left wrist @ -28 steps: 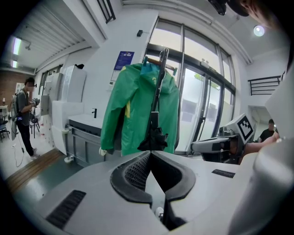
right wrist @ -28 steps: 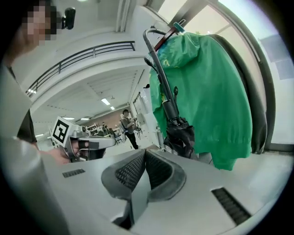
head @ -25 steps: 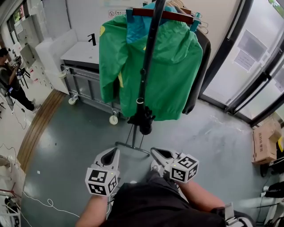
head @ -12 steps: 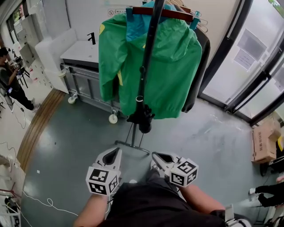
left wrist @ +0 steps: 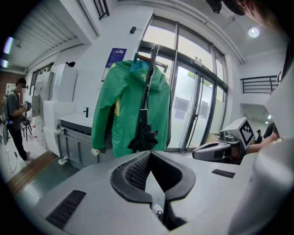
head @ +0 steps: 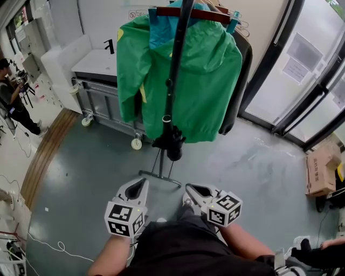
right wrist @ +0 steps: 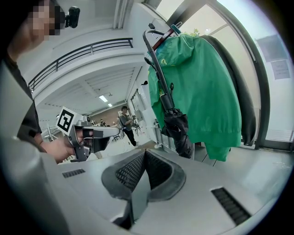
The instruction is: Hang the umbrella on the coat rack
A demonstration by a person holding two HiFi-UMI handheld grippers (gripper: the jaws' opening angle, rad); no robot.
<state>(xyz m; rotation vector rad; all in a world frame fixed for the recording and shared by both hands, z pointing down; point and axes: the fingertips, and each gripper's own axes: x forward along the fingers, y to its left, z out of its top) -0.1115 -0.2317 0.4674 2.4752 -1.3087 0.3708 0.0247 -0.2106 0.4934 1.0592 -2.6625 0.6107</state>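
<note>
The black folded umbrella (head: 170, 143) hangs by its curved handle from the coat rack (head: 194, 14), its shaft running down in front of a green jacket (head: 202, 81). No gripper touches it. Both grippers are held low, close to the person's body and well short of the rack. My left gripper (head: 141, 183) has its jaws shut and empty; my right gripper (head: 190, 188) is also shut on nothing. The left gripper view has the umbrella (left wrist: 144, 133) straight ahead beyond the closed tips (left wrist: 150, 152). From the right gripper view the umbrella (right wrist: 177, 126) hangs ahead of the shut tips (right wrist: 145, 151).
The rack's foot (head: 160, 175) stands on the grey floor just ahead. A white-topped wheeled cabinet (head: 102, 64) is behind left, glass doors (head: 302, 70) right, a cardboard box (head: 322, 170) far right. A person (head: 13, 102) stands at the left edge. Cables (head: 59, 248) lie lower left.
Both grippers have stayed almost where they were, shut. The umbrella hangs unmoved on the rack. Someone's foot has come into the lower right corner.
</note>
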